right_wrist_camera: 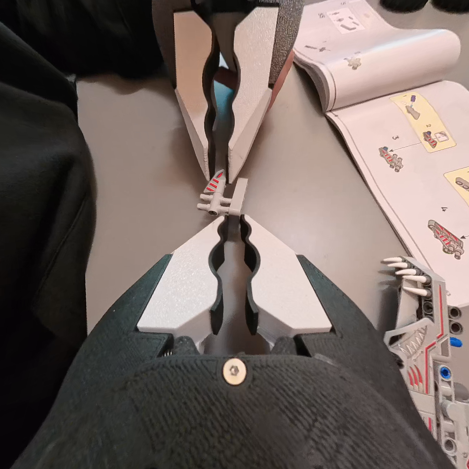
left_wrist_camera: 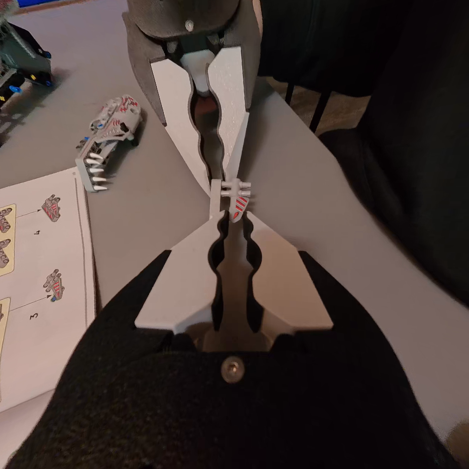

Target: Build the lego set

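A small grey piece with red stripes (left_wrist_camera: pixel 238 206) sits between the tips of my left gripper (left_wrist_camera: pixel 234 215), which is shut on it. A grey pin connector (left_wrist_camera: pixel 236 190) joins it to a short grey beam (left_wrist_camera: pixel 215 199). The right gripper (left_wrist_camera: pixel 217 179) comes in from the top and grips that beam. In the right wrist view my right gripper (right_wrist_camera: pixel 232 218) is shut on the beam (right_wrist_camera: pixel 238 196). The connector (right_wrist_camera: pixel 214 203) sticks out to the left. The striped piece (right_wrist_camera: pixel 217 182) is in the left gripper (right_wrist_camera: pixel 218 177) opposite. Both grippers hold the assembly above the grey table (left_wrist_camera: pixel 157 228).
An open instruction booklet (left_wrist_camera: pixel 45 253) (right_wrist_camera: pixel 406 157) lies on the table. A grey and red jaw-like assembly with white teeth (left_wrist_camera: pixel 111 137) (right_wrist_camera: pixel 426 342) lies beside it. A dark partial build (left_wrist_camera: pixel 20 58) stands at the far left. Dark fabric (left_wrist_camera: pixel 406 127) lies past the table edge. My two grippers' fingertips are within a few centimetres of each other.
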### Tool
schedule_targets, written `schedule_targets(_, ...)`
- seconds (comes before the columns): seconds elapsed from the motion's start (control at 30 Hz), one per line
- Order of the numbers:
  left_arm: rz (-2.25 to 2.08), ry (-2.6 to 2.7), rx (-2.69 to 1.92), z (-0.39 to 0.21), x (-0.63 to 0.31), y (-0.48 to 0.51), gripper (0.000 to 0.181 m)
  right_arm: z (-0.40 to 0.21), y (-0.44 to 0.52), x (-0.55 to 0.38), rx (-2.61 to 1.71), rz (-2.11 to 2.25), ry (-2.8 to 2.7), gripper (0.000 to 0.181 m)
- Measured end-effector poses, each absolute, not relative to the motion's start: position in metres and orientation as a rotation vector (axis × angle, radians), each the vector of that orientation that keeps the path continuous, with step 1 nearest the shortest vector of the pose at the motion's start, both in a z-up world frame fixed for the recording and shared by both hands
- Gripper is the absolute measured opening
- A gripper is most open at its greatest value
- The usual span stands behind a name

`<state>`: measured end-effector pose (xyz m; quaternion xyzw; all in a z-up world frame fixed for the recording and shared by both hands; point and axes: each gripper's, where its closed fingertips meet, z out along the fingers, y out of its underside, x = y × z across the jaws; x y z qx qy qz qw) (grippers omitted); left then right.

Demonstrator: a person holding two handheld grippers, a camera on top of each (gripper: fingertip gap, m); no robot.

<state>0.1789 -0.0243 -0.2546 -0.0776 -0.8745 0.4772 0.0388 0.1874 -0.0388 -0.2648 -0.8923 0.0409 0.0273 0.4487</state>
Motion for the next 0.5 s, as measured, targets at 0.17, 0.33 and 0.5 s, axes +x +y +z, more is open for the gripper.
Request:
schedule_targets(0.17,1.397,-2.746,-0.280,-0.2639,0.1784,-0.0242,0.008,-0.2748,-0.0395,0.1866,-2.273,0.052,0.088,0.007)
schedule_targets(0.33,1.391,-2.751,-0.279,-0.2649,0.1785,-0.0245,0.008,-0.2753,-0.0404,0.1860,-2.275,0.053,0.086,0.007)
schedule_targets(0.5,1.373,-2.767,-0.276,-0.2672,0.1792,-0.0246,0.008,-0.2758,-0.0412,0.1858,-2.277,0.058,0.093,0.007)
